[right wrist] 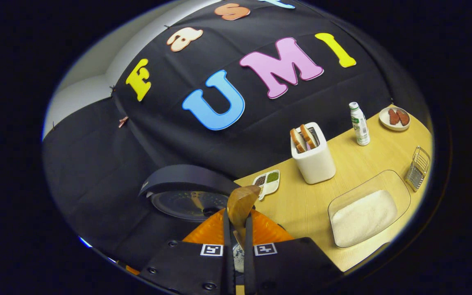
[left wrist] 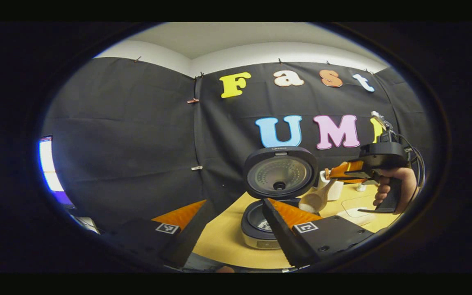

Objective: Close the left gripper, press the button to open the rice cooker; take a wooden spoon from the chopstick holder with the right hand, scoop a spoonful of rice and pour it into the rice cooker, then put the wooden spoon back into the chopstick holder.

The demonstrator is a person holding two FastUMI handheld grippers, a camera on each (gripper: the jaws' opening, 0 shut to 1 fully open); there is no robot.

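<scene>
The rice cooker (left wrist: 260,229) stands open on the wooden table, its round lid (left wrist: 279,172) raised upright behind the pot. My left gripper (left wrist: 236,235) hangs open just in front of it, holding nothing. To the right, a hand carries my right gripper (left wrist: 344,172), which is shut on the wooden spoon (left wrist: 316,198). The spoon's bowl tilts down beside the pot's right rim. In the right gripper view the spoon (right wrist: 242,205) stands up between the two fingers of the right gripper (right wrist: 238,231), with the cooker lid (right wrist: 187,192) just behind it. Whether the spoon holds rice is hidden.
A clear tray of white rice (right wrist: 365,215) lies to the right. The wire chopstick holder (right wrist: 418,168) is beyond it near the table's edge. A white toaster with bread (right wrist: 312,155), a small seasoning dish (right wrist: 266,180), a milk bottle (right wrist: 359,123) and a plate (right wrist: 393,118) line the back.
</scene>
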